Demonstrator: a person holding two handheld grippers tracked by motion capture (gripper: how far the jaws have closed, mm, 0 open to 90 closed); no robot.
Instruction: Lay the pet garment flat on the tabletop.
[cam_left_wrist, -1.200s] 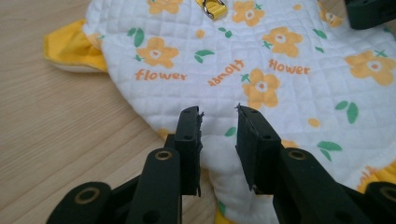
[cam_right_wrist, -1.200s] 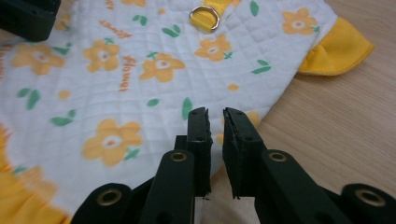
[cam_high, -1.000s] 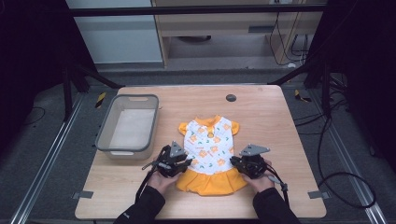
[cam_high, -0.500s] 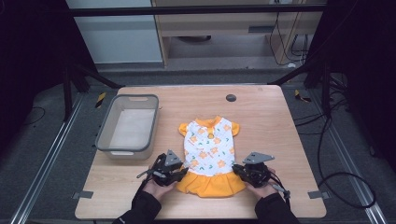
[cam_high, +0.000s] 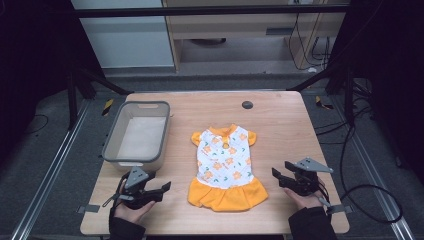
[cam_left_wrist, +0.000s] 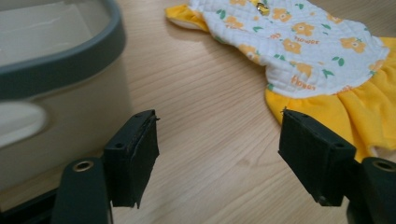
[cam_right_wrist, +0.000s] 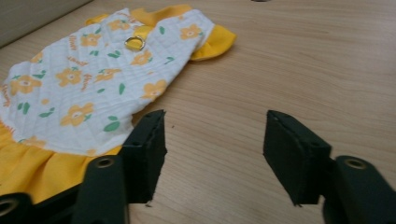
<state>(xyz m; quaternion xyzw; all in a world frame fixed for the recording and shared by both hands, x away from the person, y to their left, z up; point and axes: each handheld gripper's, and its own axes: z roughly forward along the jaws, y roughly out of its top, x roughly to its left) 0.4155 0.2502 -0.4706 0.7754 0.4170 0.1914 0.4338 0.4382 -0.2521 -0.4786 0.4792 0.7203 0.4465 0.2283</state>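
A small white dress with orange flowers and an orange skirt (cam_high: 224, 168) lies flat on the wooden table (cam_high: 280, 125), collar toward the far side. My left gripper (cam_high: 162, 190) rests near the front edge, left of the skirt, open with nothing between its jaws. My right gripper (cam_high: 276, 176) sits right of the skirt, also open and empty. In the left gripper view the dress (cam_left_wrist: 308, 51) lies ahead to the right of the gripper (cam_left_wrist: 217, 154). In the right gripper view the dress (cam_right_wrist: 88, 88) lies ahead to the left of the gripper (cam_right_wrist: 212, 154).
A grey plastic bin (cam_high: 137, 135) stands on the left part of the table, just beyond my left gripper; its wall (cam_left_wrist: 56, 107) fills the left of the left gripper view. A small dark disc (cam_high: 247, 104) sits near the table's far edge.
Both grippers have moved outward and back from the skirt's hem, left one leftward, right one rightward. The dress lies still on the table.
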